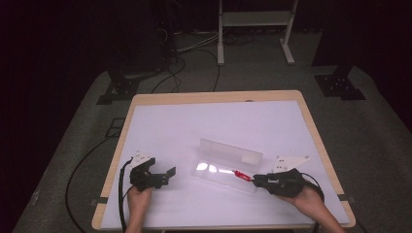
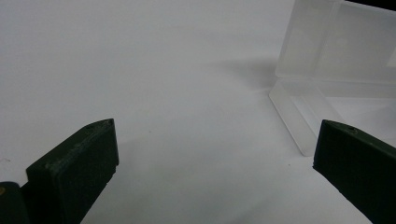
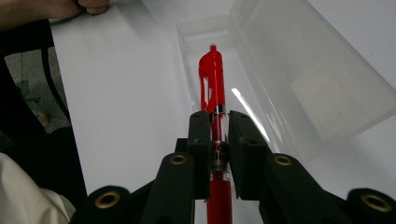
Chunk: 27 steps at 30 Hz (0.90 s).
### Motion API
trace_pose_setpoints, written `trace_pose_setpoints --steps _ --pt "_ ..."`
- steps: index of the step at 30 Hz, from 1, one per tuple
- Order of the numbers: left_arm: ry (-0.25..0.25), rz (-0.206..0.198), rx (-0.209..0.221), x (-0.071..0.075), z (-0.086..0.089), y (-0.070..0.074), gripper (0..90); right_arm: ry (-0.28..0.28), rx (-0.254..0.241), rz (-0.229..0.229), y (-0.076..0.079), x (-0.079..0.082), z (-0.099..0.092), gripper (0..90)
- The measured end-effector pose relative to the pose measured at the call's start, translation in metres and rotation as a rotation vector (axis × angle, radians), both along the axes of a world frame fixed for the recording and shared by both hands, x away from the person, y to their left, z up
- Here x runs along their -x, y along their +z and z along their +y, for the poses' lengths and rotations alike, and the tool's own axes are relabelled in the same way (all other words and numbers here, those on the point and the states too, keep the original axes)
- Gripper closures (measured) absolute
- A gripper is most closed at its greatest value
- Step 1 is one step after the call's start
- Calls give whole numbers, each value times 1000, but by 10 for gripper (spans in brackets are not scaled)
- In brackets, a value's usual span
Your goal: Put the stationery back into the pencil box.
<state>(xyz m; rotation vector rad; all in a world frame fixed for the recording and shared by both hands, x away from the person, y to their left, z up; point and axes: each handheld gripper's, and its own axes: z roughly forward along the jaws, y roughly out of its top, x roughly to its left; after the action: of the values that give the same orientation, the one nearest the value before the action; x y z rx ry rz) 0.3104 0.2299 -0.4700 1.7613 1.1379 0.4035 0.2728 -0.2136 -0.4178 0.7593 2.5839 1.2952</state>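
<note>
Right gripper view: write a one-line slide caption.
Right gripper shut on a red pen, aimed into the open clear plastic case.

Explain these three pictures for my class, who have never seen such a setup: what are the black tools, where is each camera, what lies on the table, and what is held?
There is no robot: a person holds a hand-held gripper in each hand, a tool with two black jaws. The wide picture looks down from above the person's side of the white table. The other two come from cameras riding on the tools. On the table lies a clear plastic case, its lid standing open. The right hand-held gripper is shut on a red pen, pointing it into the case. The left hand-held gripper is open over bare table beside the case, holding nothing.
</note>
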Motion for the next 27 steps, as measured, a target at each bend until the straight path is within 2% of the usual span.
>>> trace_pose_setpoints --steps 27 --pt "-1 1 1 0 0 0 0 24 -24 -4 3 -19 25 788"
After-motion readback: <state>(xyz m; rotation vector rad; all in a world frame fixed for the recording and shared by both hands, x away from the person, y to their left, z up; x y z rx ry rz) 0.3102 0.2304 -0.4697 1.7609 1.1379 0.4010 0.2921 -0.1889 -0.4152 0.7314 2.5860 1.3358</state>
